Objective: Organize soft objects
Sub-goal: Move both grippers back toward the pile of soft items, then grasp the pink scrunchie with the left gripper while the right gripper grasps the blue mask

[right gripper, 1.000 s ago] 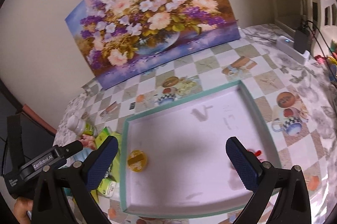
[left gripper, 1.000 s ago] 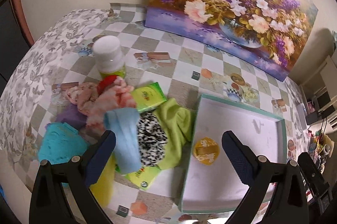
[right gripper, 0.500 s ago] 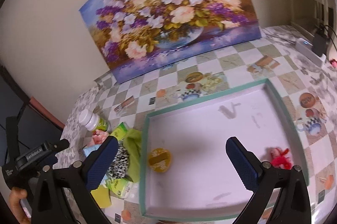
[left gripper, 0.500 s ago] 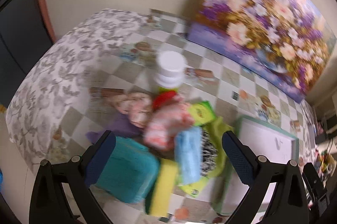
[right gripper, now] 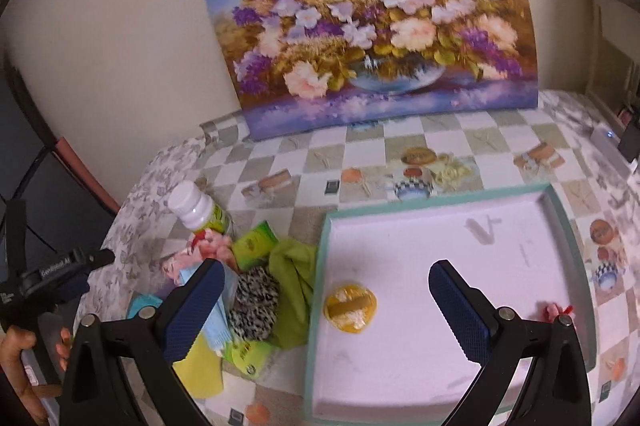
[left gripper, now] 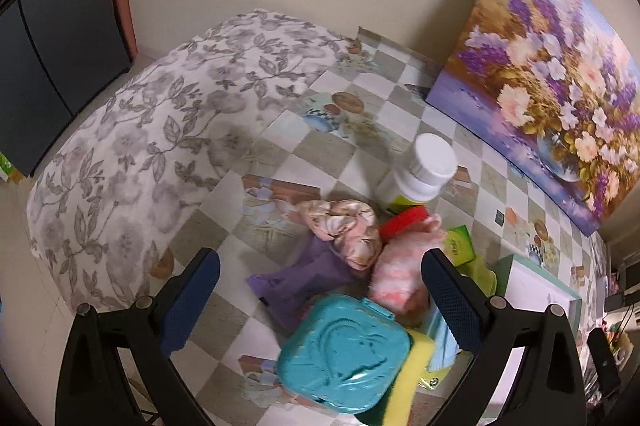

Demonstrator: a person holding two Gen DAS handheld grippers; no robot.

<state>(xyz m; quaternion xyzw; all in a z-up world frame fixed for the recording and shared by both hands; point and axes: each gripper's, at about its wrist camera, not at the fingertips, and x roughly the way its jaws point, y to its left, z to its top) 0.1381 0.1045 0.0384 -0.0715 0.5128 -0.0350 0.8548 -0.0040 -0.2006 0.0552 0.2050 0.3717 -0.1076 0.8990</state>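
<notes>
A pile of soft things lies left of the teal-rimmed white tray (right gripper: 440, 205). In the left wrist view the pile shows a floral pink scrunchie (left gripper: 344, 230), a purple cloth (left gripper: 304, 278), a fuzzy pink piece (left gripper: 400, 274) and a yellow sponge (left gripper: 412, 370). My left gripper (left gripper: 320, 302) hovers open above these, holding nothing. My right gripper (right gripper: 328, 310) is open over the tray's left edge. A black-and-white scrunchie (right gripper: 254, 302), a green cloth (right gripper: 292, 274) and a light blue cloth (right gripper: 222, 310) lie beside the tray. Inside it are a yellow round piece (right gripper: 350, 306) and a small red-pink item (right gripper: 554, 311).
A white-capped bottle (left gripper: 424, 170) stands behind the pile, with a red lid (left gripper: 404, 222), a green packet (left gripper: 460, 246) and a hard teal case (left gripper: 344, 350) among it. A flower painting (right gripper: 372, 26) leans on the wall. A person's hand (right gripper: 16, 346) holds the left tool.
The left gripper swung left, from over the tray edge to the pile's left part. The right gripper drew back and left, bringing the pile into its view. Both stayed open.
</notes>
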